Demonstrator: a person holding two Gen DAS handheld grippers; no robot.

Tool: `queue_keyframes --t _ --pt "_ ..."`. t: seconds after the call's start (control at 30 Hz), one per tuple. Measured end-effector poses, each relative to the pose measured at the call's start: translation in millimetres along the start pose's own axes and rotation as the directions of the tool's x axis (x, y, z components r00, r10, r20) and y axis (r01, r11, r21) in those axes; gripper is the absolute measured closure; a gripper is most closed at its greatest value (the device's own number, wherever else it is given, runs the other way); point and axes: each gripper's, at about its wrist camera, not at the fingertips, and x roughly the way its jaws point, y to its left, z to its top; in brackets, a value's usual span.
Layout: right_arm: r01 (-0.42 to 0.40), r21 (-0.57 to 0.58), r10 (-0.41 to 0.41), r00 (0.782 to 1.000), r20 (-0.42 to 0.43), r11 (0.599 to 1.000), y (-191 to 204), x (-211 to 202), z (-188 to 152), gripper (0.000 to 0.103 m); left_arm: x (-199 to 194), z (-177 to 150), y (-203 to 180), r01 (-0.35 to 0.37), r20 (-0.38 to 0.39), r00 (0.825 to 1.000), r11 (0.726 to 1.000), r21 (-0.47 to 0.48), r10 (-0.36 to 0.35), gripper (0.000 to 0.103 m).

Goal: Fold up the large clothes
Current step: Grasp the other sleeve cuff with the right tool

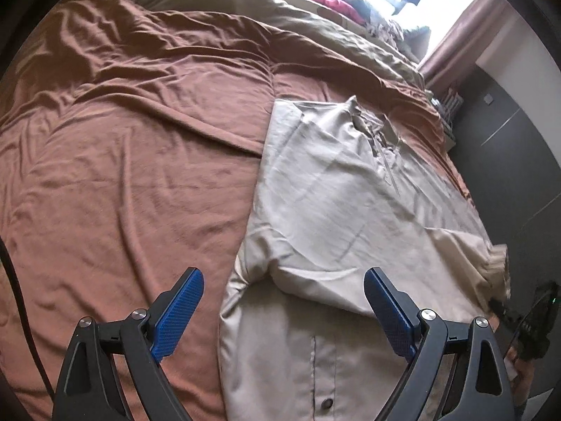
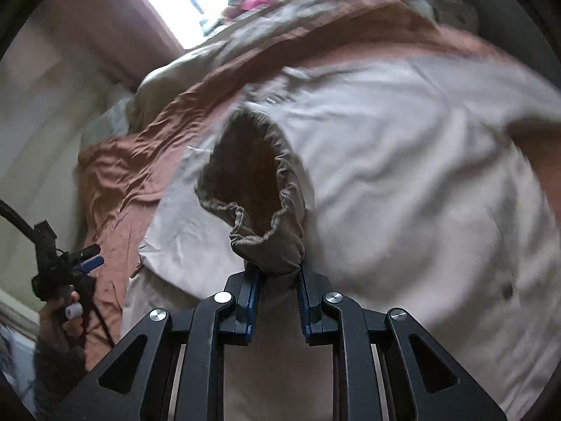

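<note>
Your right gripper (image 2: 277,273) clamps the gathered sleeve cuff (image 2: 266,245) of the beige jacket (image 1: 333,193); your left gripper (image 1: 284,301) hangs wide, empty, above the rust bedspread (image 1: 122,140).

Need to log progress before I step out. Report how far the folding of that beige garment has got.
Done: the beige garment lies spread on the brown bedcover, one part already folded over its buttoned front. In hand: the right tongs pinch the gathered cuff of a sleeve, lifted off the bed. The left tongs hang open above the garment, holding nothing. Left: lay that sleeve across, then the remaining folds.
</note>
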Motion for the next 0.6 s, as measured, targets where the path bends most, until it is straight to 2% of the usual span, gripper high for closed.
queue_keyframes --t 0.1,0.17,0.23,0.27,0.3,0.4,0.57,0.6 --pt "0.006 0.084 0.000 0.997 -0.072 0.996 -40 4 -27 0.079 10 3 -5 -0.010 -0.019 1.000 1.000 0.019 0.010 0.010" --pt "-0.002 0.132 0.014 0.996 -0.091 0.991 -60 5 -40 0.077 18 6 -7 -0.019 -0.033 0.999 0.999 0.030 0.020 0.010" --pt "0.000 0.177 0.017 0.996 -0.093 0.984 -75 2 -46 0.060 24 10 -9 -0.028 -0.043 0.999 0.999 0.039 0.030 0.010" --pt "-0.014 0.197 0.030 0.997 -0.078 0.980 -82 -1 -47 0.042 27 11 -10 -0.034 -0.046 0.998 0.999 0.042 0.036 0.010" --pt "-0.021 0.207 0.036 0.997 -0.067 0.978 -85 -2 -46 0.030 29 12 -11 -0.040 -0.049 0.998 0.998 0.045 0.043 0.010" --pt "-0.032 0.244 0.049 0.997 -0.065 0.969 -96 -2 -41 0.030 38 18 -11 -0.058 -0.058 0.996 0.997 0.050 0.061 0.010" --pt "-0.084 0.311 0.119 0.988 -0.095 0.947 -111 20 -18 0.030 48 17 -12 -0.069 -0.077 0.994 0.996 0.063 0.073 0.013" --pt "-0.092 0.313 0.130 0.986 -0.103 0.945 -114 24 -13 0.039 47 14 -11 -0.069 -0.082 0.994 0.996 0.064 0.074 0.014"
